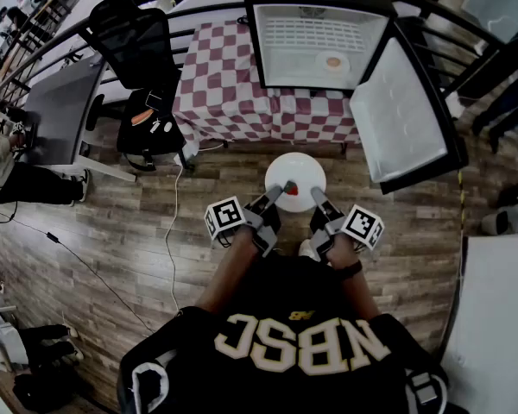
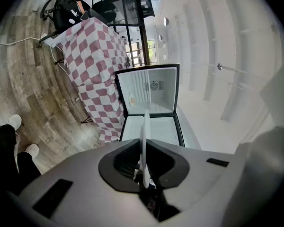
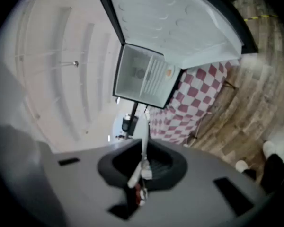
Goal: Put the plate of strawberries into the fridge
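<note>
Both grippers are on the plate (image 1: 299, 167) now, one at each side of its near edge. The left gripper (image 1: 285, 188) is clamped on the rim: its own view shows the thin white edge running straight up between the jaws, which are pinched in tight against it. The right gripper (image 1: 314, 194) has the same hold, jaws closed on the rim from the other side, with a bit of red showing low down by the jaws in its view. From above, a strawberry (image 1: 291, 185) sits on the plate just beside the left gripper's tip; I can't make out any more fruit from here. The plate is carried level over the wooden floor (image 1: 112, 222), out in front of the person and not yet in the fridge (image 1: 320, 36). That small fridge stands on the worktop (image 1: 224, 84) with the red and white checked cloth, and its door (image 1: 399, 110) is swung wide open to the right. The white inside faces the plate, and a small round orange thing (image 1: 332, 62) lies in there. Off to the left are a black office chair (image 1: 131, 37) and a black bag (image 1: 152, 126), and a white cable (image 1: 167, 222) trails across the floor.
</note>
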